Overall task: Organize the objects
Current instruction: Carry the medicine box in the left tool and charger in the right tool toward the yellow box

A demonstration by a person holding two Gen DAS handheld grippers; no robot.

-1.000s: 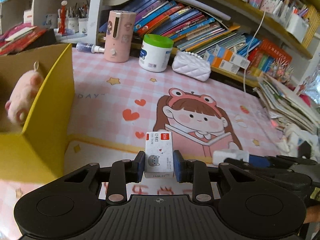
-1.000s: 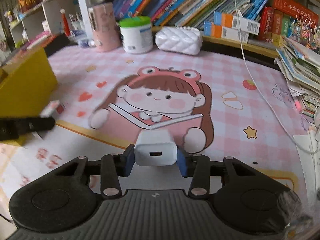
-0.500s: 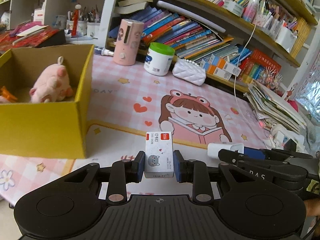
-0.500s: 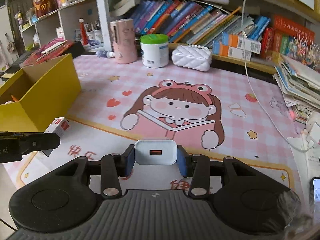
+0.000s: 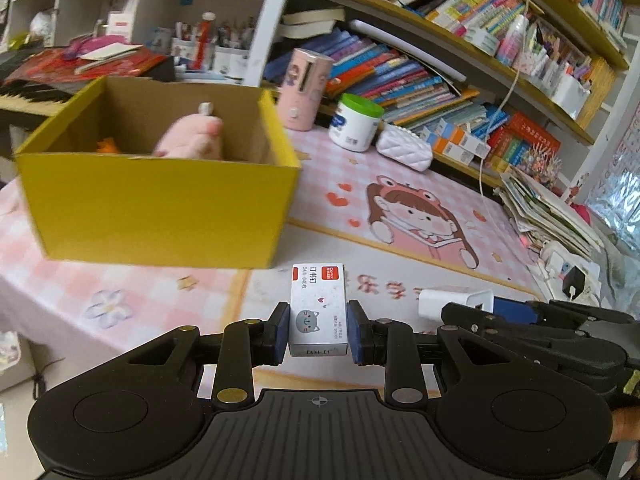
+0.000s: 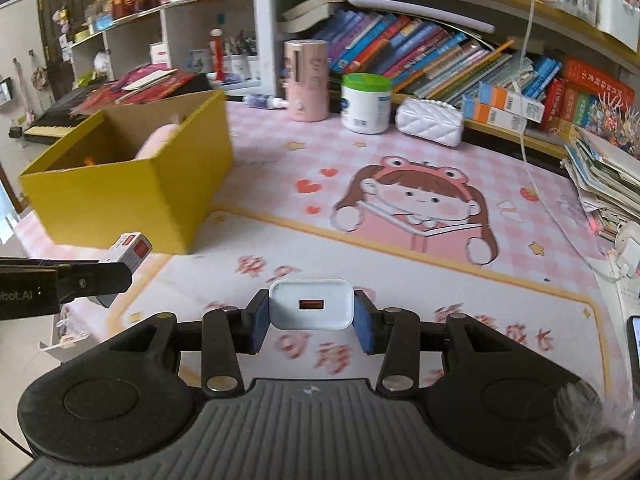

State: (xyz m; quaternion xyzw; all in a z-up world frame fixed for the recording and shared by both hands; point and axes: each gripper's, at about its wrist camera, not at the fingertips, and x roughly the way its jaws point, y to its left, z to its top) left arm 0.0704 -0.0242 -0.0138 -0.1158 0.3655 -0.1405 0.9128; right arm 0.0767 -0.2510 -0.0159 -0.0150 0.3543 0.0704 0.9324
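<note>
My left gripper (image 5: 319, 332) is shut on a small white staple box (image 5: 318, 308) with a red label and a grey cat face. It hangs above the near part of the pink desk mat (image 5: 400, 264). My right gripper (image 6: 311, 322) is shut on a white USB charger (image 6: 311, 309), port facing the camera. A yellow cardboard box (image 5: 160, 204) stands open at the left, ahead of both grippers, with a pink plush toy (image 5: 192, 140) and something orange inside. In the right wrist view the left gripper (image 6: 116, 276) with the staple box (image 6: 130, 250) shows at the left edge, just before the yellow box (image 6: 132, 196).
Along the back of the desk stand a pink cylinder (image 5: 305, 88), a white jar with a green lid (image 5: 356, 124) and a white quilted pouch (image 5: 404, 148). Shelves of books rise behind. A pile of papers (image 5: 548, 216) and a hanging white cable (image 5: 500, 112) are at the right.
Both grippers have drawn back and risen a little while keeping their loads. The views have widened, and the yellow box now sits nearer the middle of both.
</note>
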